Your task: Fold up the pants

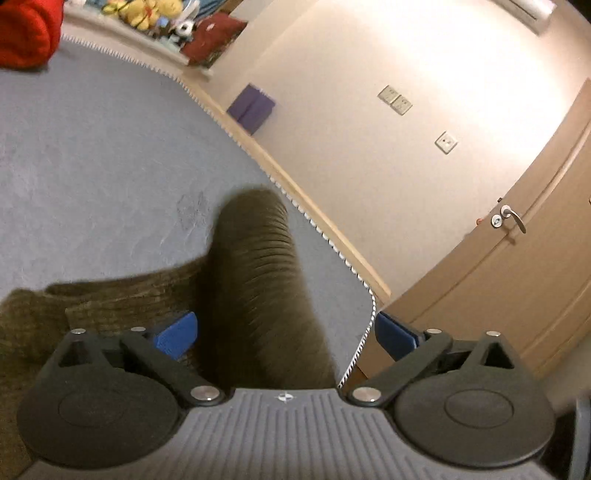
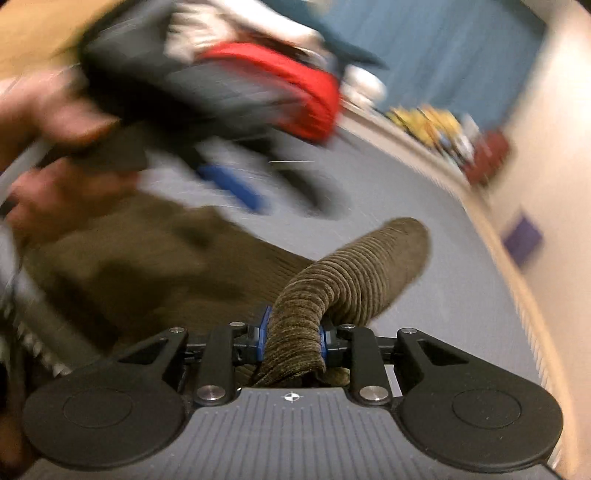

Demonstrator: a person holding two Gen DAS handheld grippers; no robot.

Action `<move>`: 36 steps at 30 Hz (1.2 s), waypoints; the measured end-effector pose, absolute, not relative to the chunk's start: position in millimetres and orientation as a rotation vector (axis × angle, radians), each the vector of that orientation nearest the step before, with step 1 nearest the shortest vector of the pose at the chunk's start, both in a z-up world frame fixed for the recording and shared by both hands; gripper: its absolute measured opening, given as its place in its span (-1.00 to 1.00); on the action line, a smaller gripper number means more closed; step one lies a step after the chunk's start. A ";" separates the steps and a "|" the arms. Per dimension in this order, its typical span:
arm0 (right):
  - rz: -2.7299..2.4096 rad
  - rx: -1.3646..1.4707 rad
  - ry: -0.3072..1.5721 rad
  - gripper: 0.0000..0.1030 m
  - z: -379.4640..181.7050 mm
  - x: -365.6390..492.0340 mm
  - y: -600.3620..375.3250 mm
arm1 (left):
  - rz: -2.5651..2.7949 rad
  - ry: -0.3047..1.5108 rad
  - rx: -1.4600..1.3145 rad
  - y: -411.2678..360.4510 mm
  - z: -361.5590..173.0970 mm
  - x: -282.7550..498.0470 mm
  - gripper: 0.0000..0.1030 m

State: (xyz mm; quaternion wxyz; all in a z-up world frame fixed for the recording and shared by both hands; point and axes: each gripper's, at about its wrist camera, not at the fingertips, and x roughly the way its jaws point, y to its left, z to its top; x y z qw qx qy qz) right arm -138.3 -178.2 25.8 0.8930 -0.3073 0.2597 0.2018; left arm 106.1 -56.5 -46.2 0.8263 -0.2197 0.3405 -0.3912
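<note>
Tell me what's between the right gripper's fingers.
A bunched leg of the pants, pinched by the right gripper, seen in the right wrist view.

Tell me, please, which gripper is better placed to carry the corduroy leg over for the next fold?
Right. The right gripper is shut on the olive corduroy pant leg, lifted off the grey bedsheet; the left gripper is wide open, gripping nothing.

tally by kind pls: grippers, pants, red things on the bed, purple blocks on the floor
Hand-held grippers: 2, left hand-held gripper and right hand-held gripper
Olive corduroy pants: 1
Red bundle on the grey bed cover: 1
Purple blocks by the wall: 2, side by side
Total: 6
</note>
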 end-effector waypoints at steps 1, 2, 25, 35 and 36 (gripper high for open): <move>0.448 -0.667 0.525 -0.50 26.7 -144.9 -166.4 | -0.816 0.737 -0.466 -55.2 -47.2 106.1 0.98; 0.479 -0.690 0.509 -0.50 26.1 -152.8 -154.7 | -0.792 0.751 -0.460 -53.6 -49.2 106.5 0.96; 0.735 0.184 0.831 0.46 46.8 15.0 -150.6 | -0.030 0.891 -0.362 200.6 -60.8 22.7 -0.48; 0.586 0.161 1.109 0.61 -34.4 52.0 -121.6 | 0.022 0.894 -0.498 228.6 -62.3 24.7 0.93; 0.583 0.168 1.118 0.62 -37.2 61.5 -118.3 | 0.027 0.944 -0.497 227.2 -69.0 29.8 0.93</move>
